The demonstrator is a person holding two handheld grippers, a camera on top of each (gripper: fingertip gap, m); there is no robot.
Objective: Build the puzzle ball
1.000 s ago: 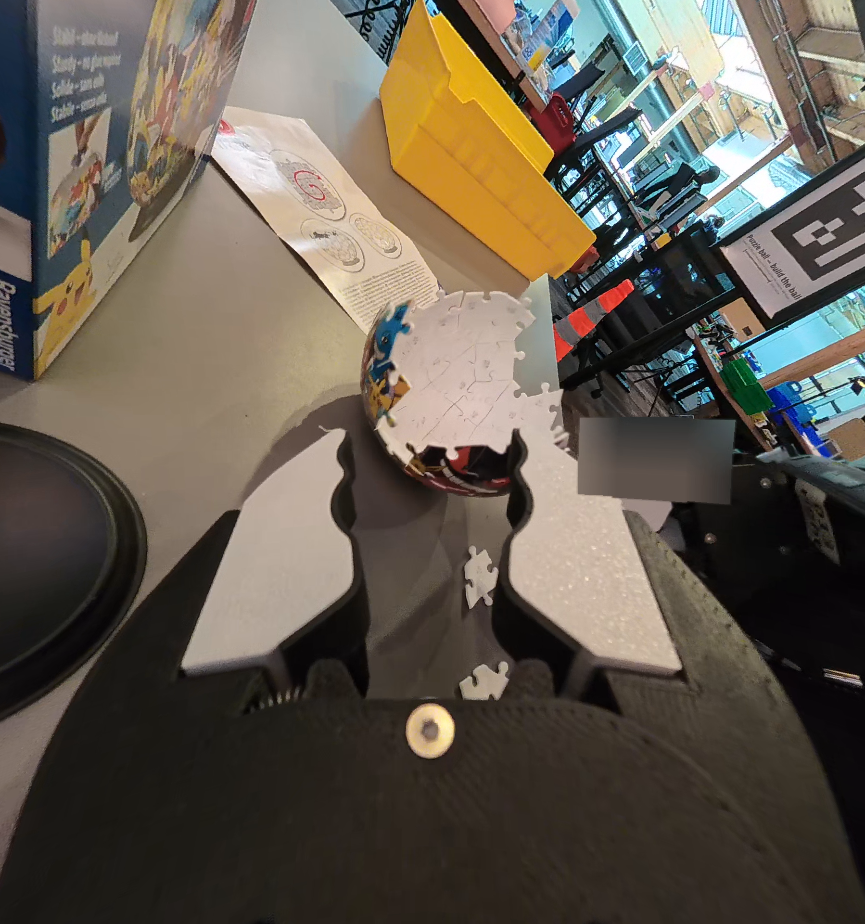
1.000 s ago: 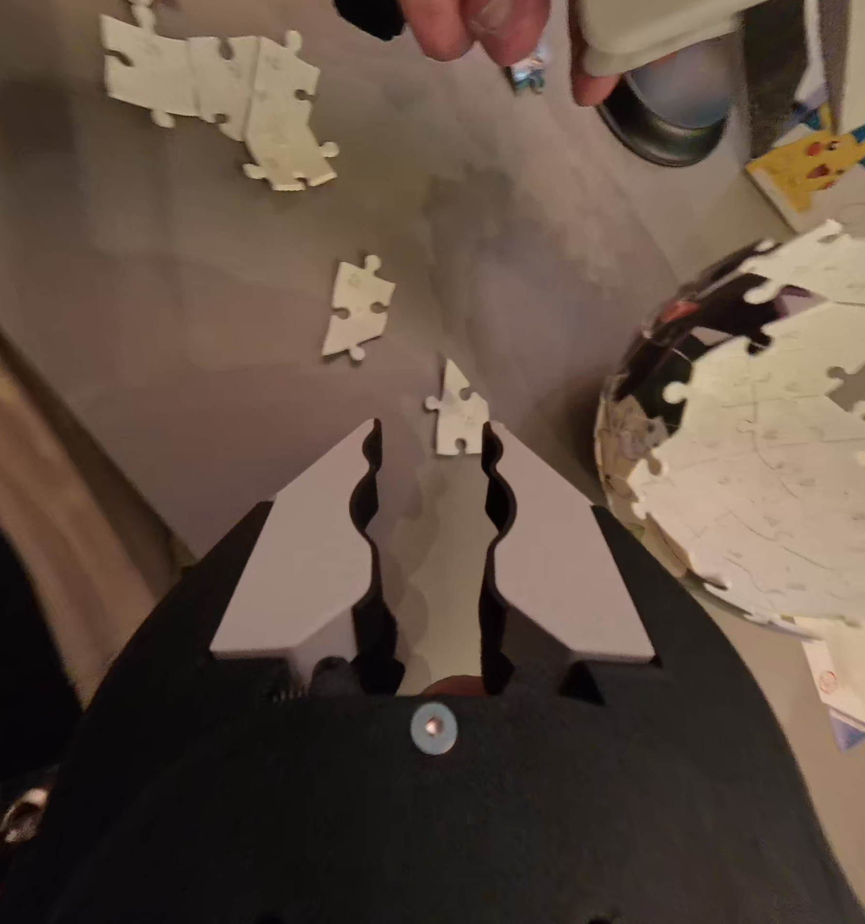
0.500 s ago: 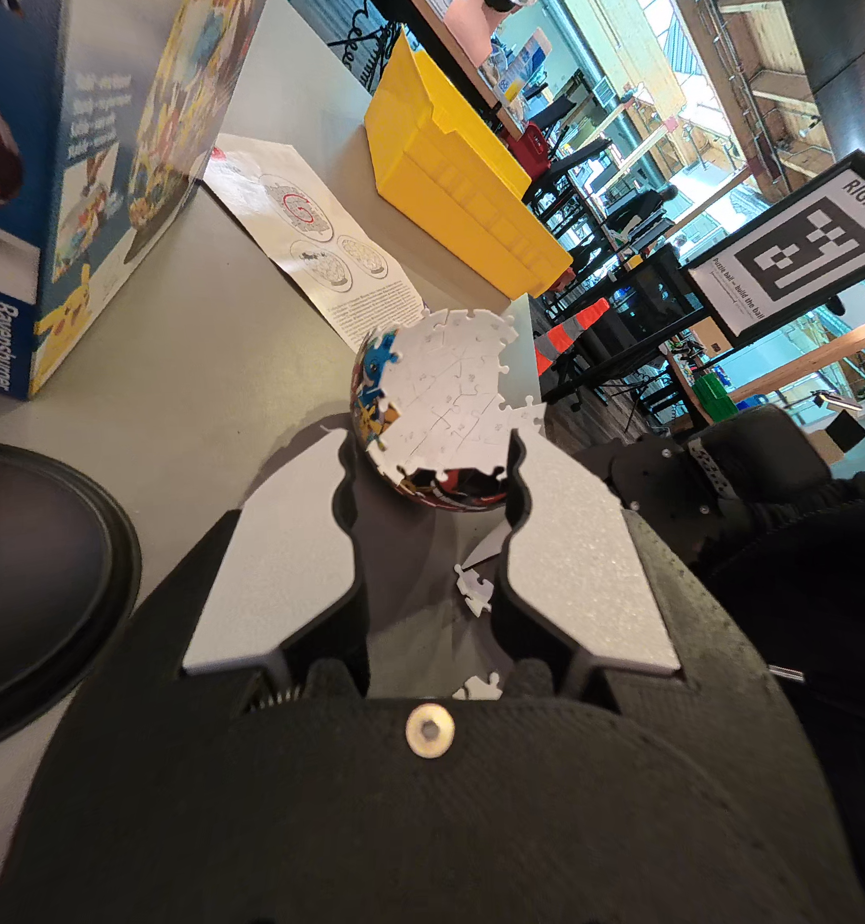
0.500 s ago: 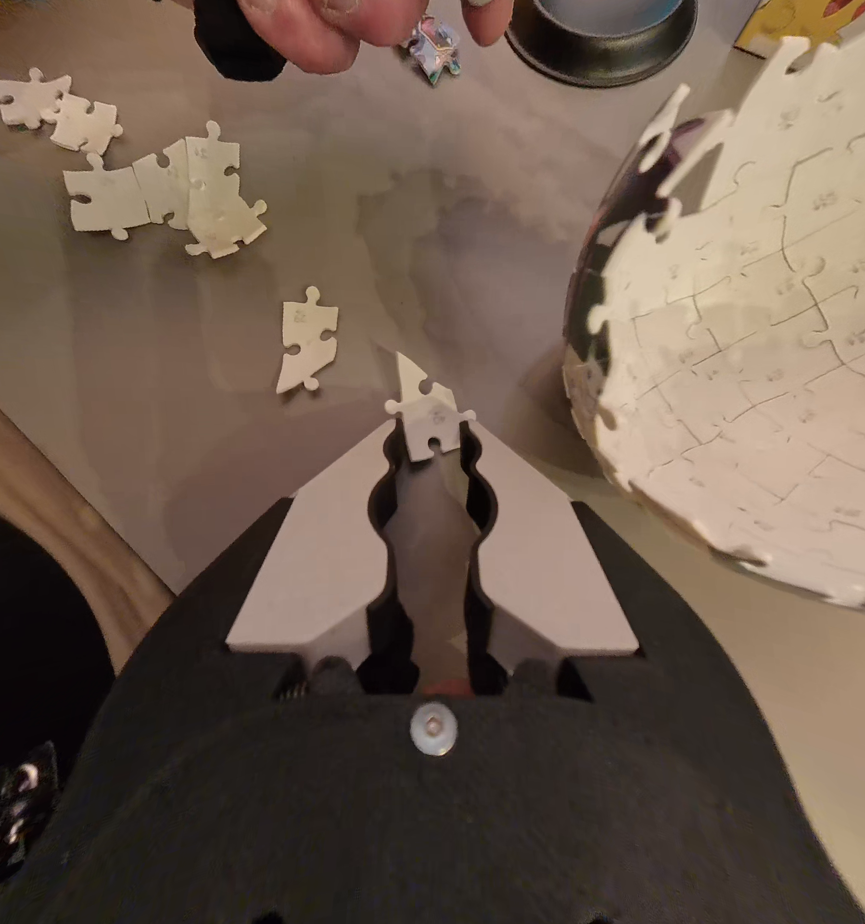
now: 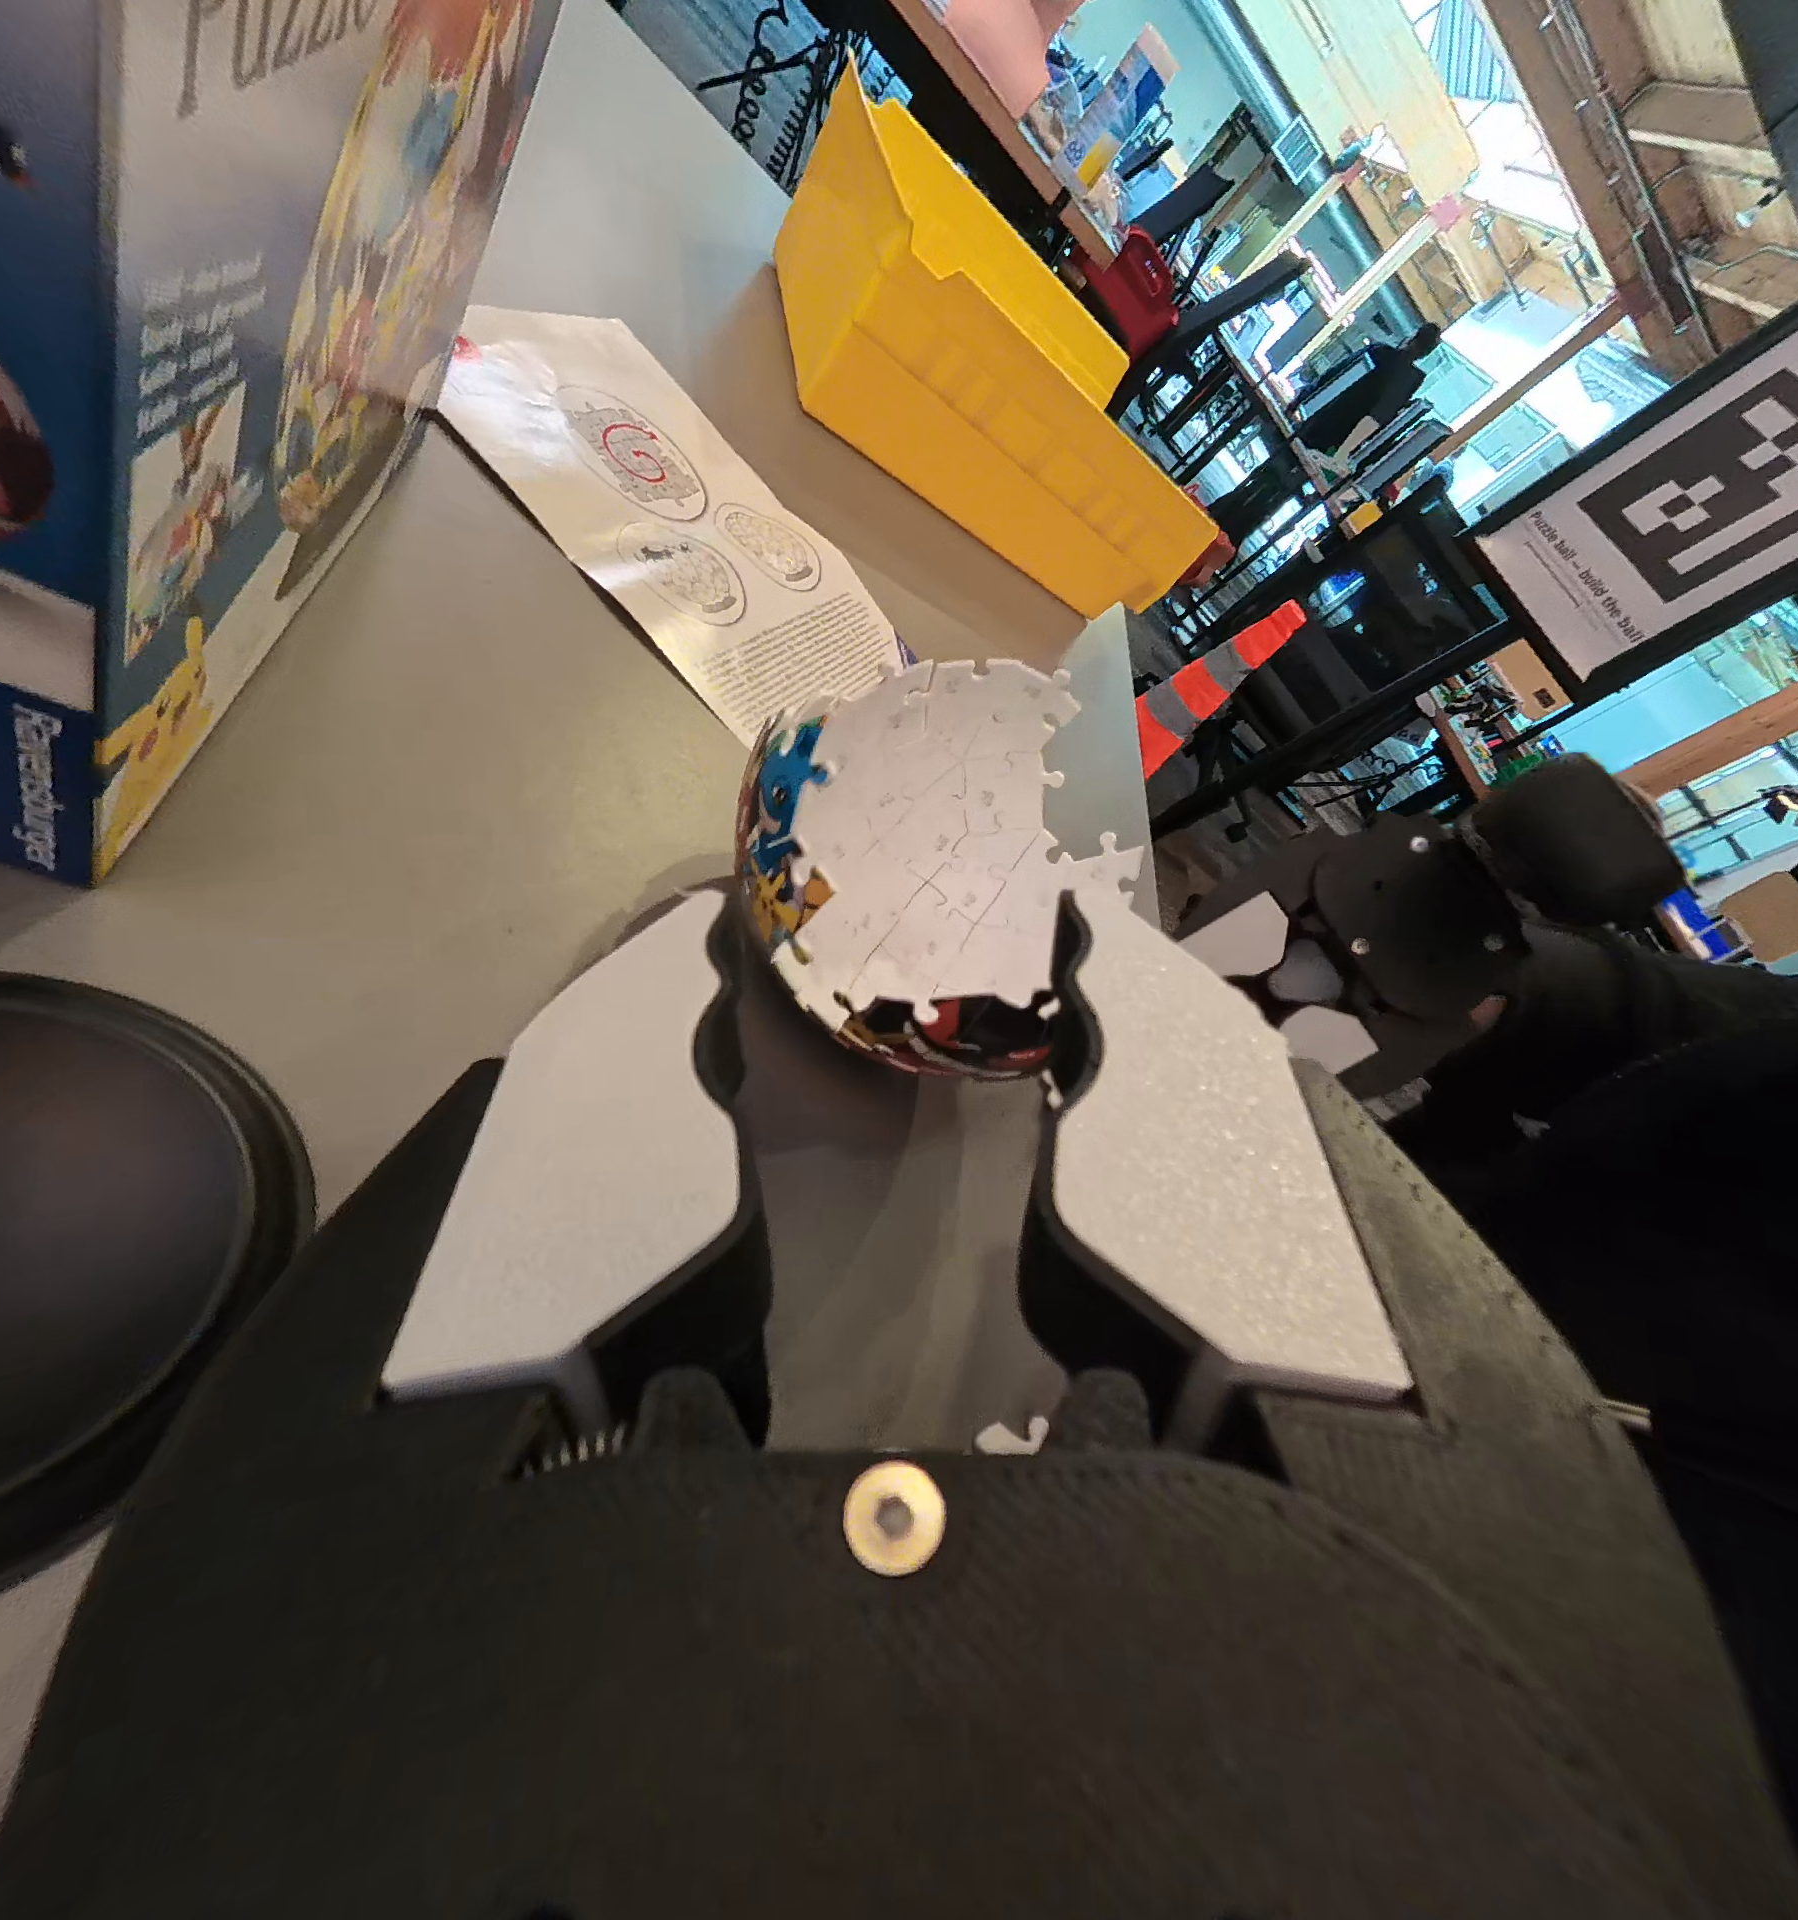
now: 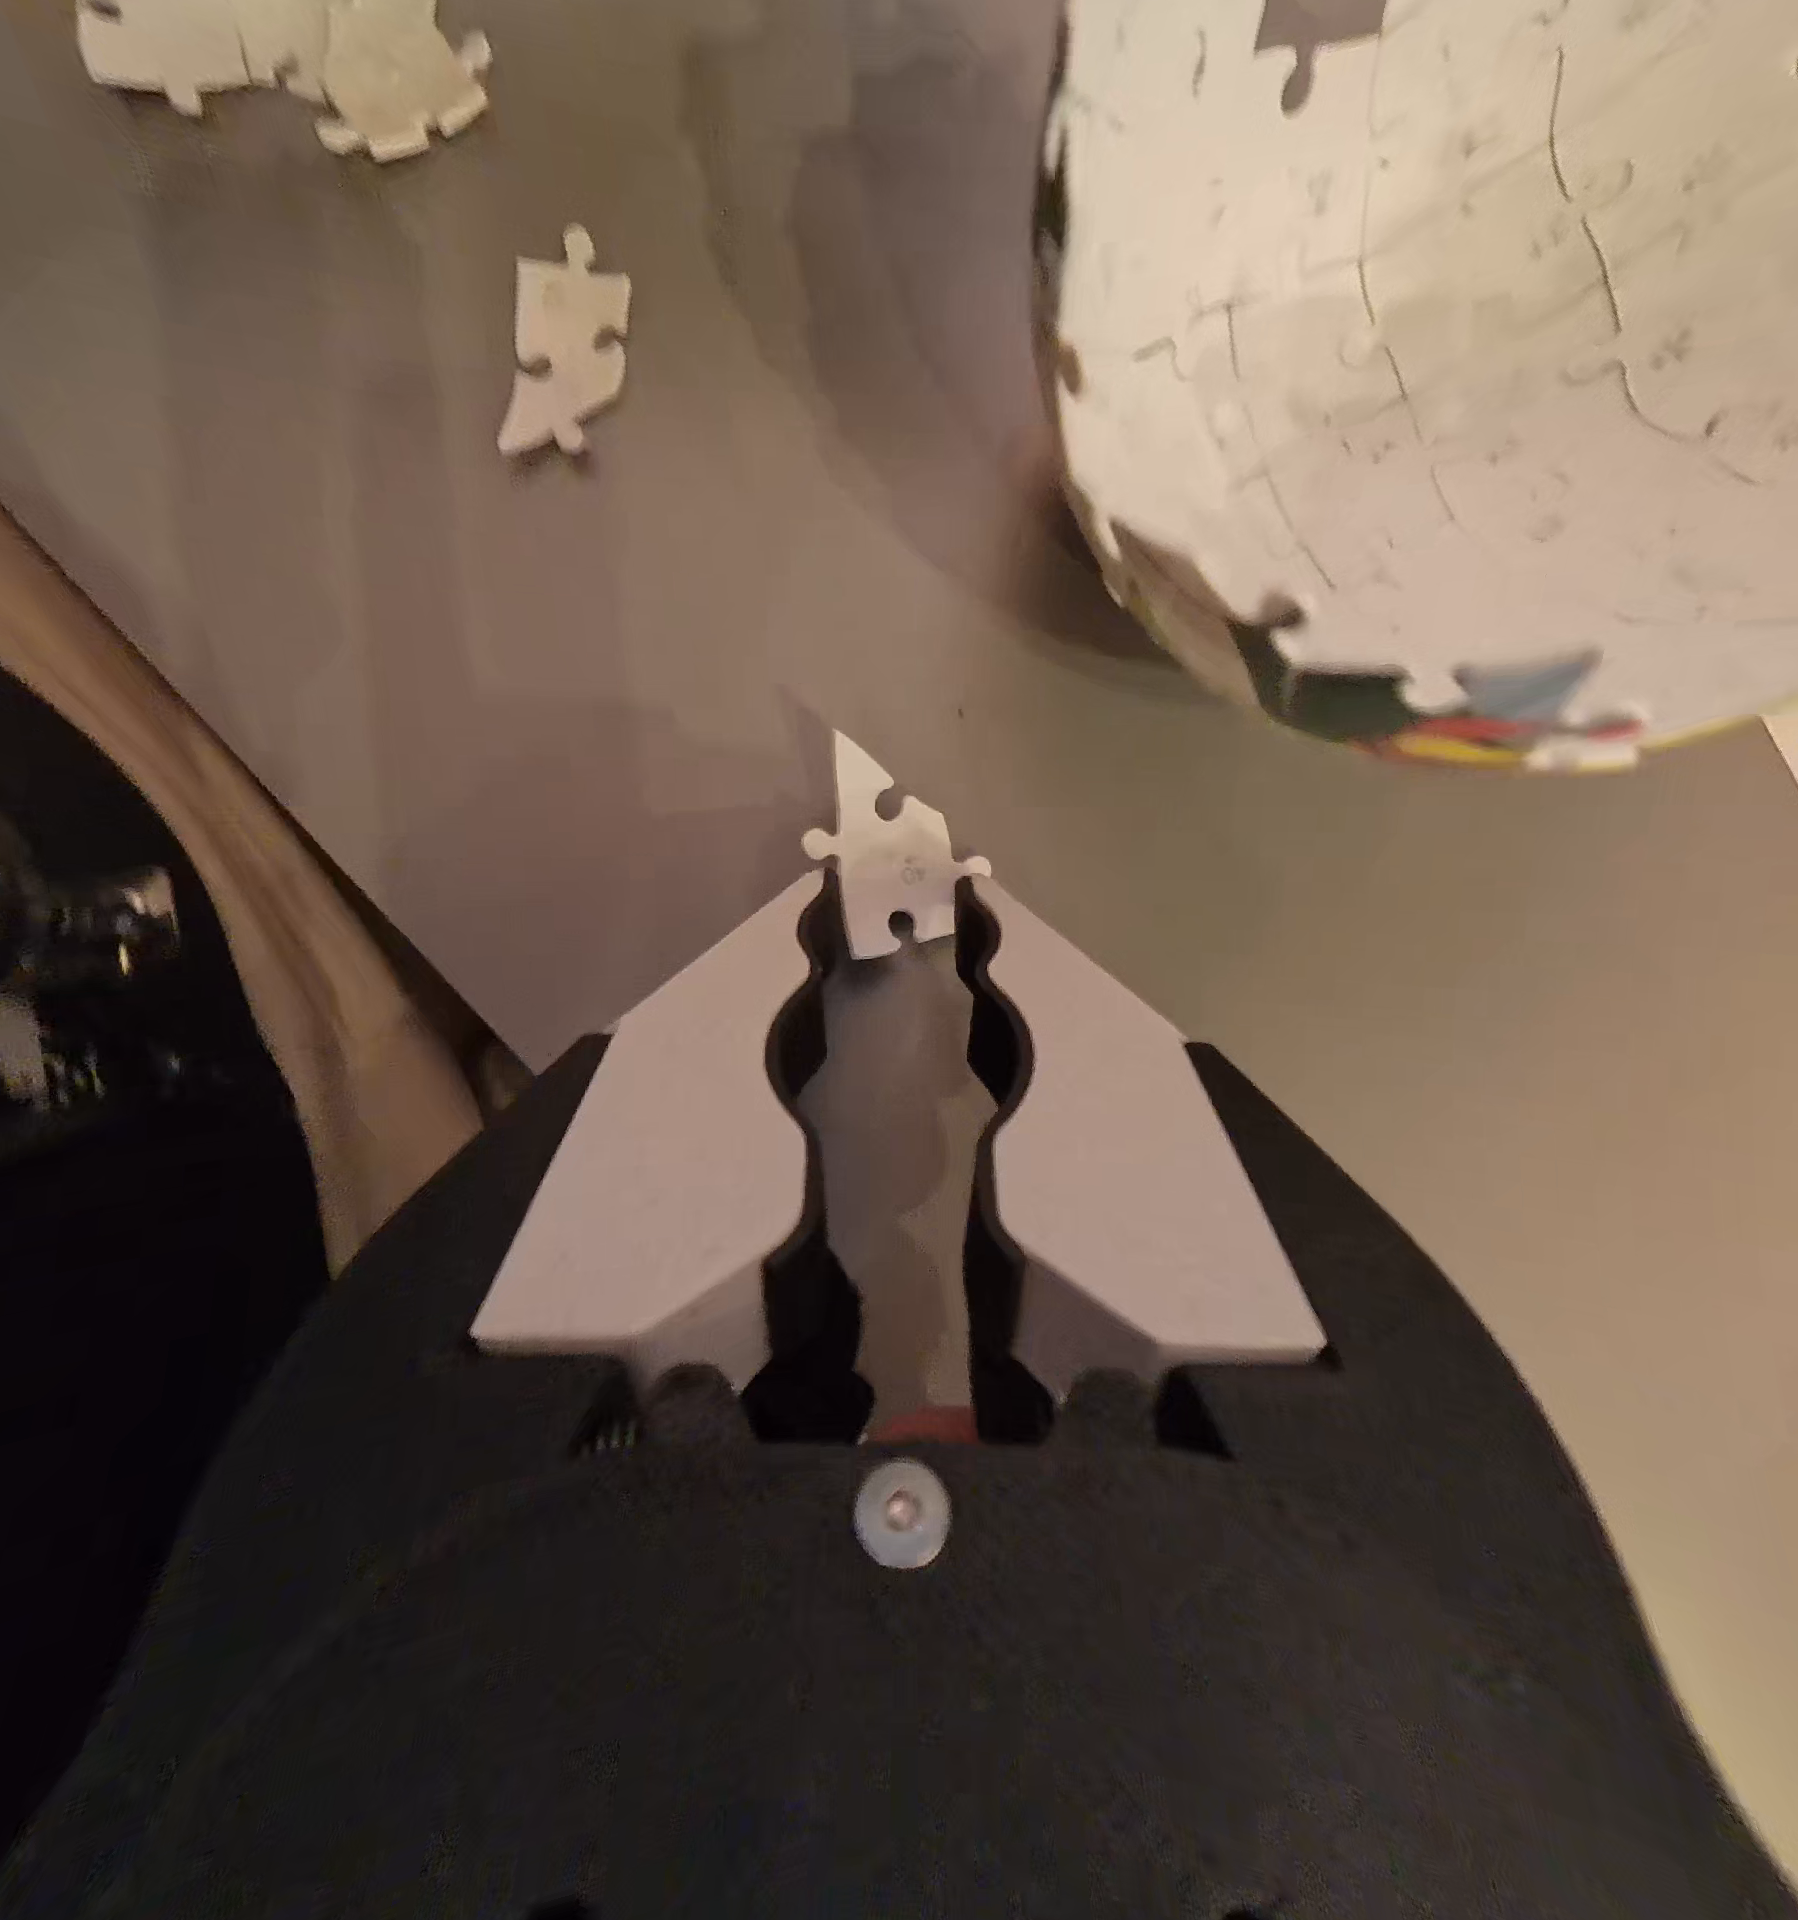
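Observation:
The half-built puzzle ball (image 5: 926, 852), white inside and coloured outside, sits between the fingertips of my left gripper (image 5: 893, 935), which press on both its sides. The ball (image 6: 1497, 343) fills the upper right of the right wrist view. My right gripper (image 6: 895, 888) is shut on a white, pointed puzzle piece (image 6: 874, 821) that sticks out past its tips, above the grey table and left of and below the ball. The right gripper also shows in the left wrist view (image 5: 1290, 987), just right of the ball.
A blue puzzle box (image 5: 147, 416) stands at the left, with an instruction sheet (image 5: 687, 540) and a yellow bin (image 5: 978, 395) behind the ball. A black round dish (image 5: 74, 1226) lies at the left. A loose piece (image 6: 568, 353) and joined pieces (image 6: 355, 83) lie near the table edge (image 6: 199, 779). The gap from one gripper's tips to the other's is roughly 20 cm.
My right gripper closed on the pointed piece, lifted it off the table and moved toward the ball. The hand at the top of the right wrist view has gone. My left gripper stays on the ball.

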